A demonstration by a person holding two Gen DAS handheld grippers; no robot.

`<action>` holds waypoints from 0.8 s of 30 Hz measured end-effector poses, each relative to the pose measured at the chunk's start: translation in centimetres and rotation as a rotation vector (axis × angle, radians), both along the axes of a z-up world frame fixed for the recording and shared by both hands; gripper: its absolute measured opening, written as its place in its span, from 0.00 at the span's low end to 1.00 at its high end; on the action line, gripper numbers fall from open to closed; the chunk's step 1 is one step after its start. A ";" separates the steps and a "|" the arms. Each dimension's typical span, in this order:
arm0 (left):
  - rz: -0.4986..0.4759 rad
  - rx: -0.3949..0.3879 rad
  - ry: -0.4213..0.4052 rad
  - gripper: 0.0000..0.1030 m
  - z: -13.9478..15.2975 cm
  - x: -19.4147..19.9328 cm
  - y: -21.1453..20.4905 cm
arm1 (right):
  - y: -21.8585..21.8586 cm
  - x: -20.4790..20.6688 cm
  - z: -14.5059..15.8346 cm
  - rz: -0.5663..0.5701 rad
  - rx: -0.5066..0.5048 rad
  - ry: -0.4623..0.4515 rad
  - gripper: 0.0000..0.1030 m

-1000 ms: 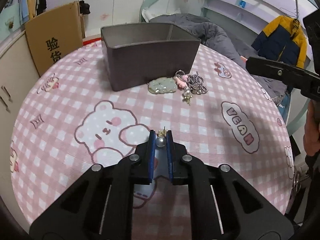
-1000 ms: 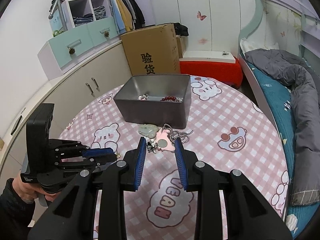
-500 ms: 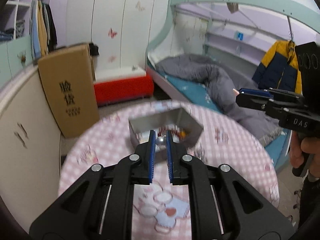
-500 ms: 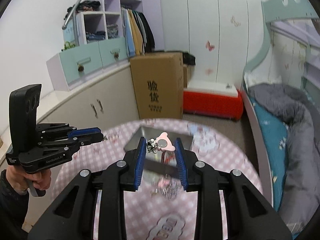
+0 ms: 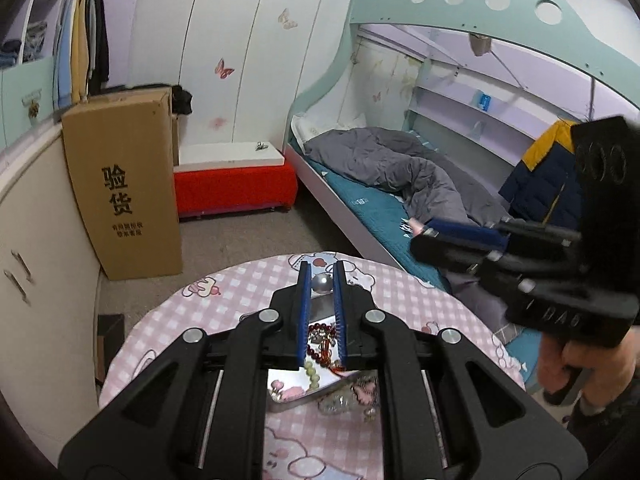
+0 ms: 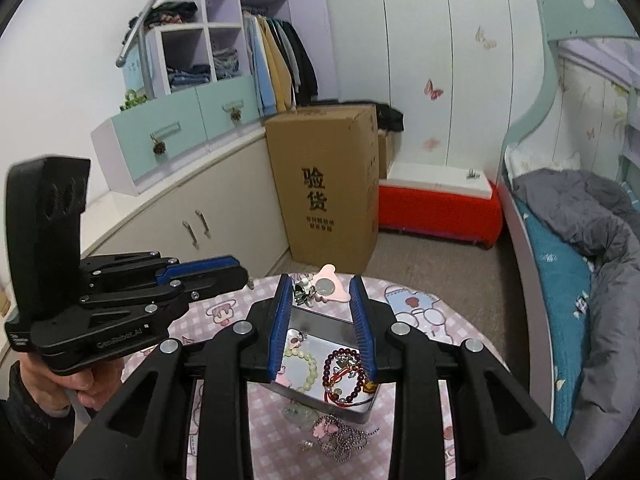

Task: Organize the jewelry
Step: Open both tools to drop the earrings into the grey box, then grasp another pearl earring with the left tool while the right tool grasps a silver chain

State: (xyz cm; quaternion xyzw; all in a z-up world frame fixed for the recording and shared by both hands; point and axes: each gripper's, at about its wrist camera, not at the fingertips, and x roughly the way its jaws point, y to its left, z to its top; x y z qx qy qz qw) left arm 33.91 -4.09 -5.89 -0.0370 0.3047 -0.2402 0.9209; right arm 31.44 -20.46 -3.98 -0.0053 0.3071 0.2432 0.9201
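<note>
My left gripper (image 5: 320, 276) is shut on a pearl earring (image 5: 322, 283) and holds it high above the grey metal box (image 5: 304, 390). My right gripper (image 6: 320, 288) is shut on a pink heart-shaped ornament (image 6: 330, 288) with a small silver charm (image 6: 303, 294), also above the box (image 6: 320, 322). The box holds a dark red bead bracelet (image 6: 344, 376) and a pale green bead bracelet (image 6: 308, 370). A green pendant (image 6: 298, 414) and a silver chain (image 6: 340, 440) lie on the table in front of the box.
The round table has a pink checked cloth (image 6: 224, 312) with bear prints. A cardboard box (image 6: 326, 184), a red bench (image 6: 438, 206), cabinets (image 6: 192, 220) and a bed with a grey duvet (image 6: 588, 216) surround it. The other gripper shows in each view (image 5: 520, 256) (image 6: 120, 300).
Both grippers have risen from near the tabletop with their pieces and now hang over the box. The right gripper lifted the pink ornament off the table.
</note>
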 end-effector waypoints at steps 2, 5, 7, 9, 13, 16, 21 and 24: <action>0.018 0.012 0.031 0.32 -0.3 1.0 -0.2 | 0.0 1.0 -0.7 -0.006 0.002 0.032 0.38; 0.185 0.042 -0.012 0.94 0.2 0.9 0.9 | -0.9 1.6 -1.4 -0.084 0.012 0.047 0.85; 0.198 0.009 -0.039 0.94 0.7 0.3 1.9 | -2.5 1.1 -1.3 -0.132 0.065 0.029 0.92; 0.225 0.009 -0.048 0.94 0.9 0.0 2.5 | -3.2 0.9 -1.3 -0.155 0.077 0.030 0.92; 0.256 0.004 -0.071 0.94 1.3 -1.0 3.2 | -4.1 0.2 -0.8 -0.191 0.097 0.018 0.92; 0.262 0.000 -0.096 0.94 1.6 -2.4 3.4 | -4.5 -0.4 -0.3 -0.204 0.101 0.008 0.92; 0.260 -0.011 -0.116 0.94 1.9 -3.9 3.6 | -4.8 -1.0 0.0 -0.213 0.103 -0.007 0.92; 0.259 -0.010 -0.129 0.94 1.9 -4.7 3.7 | -5.1 -1.6 0.2 -0.221 0.102 -0.015 0.92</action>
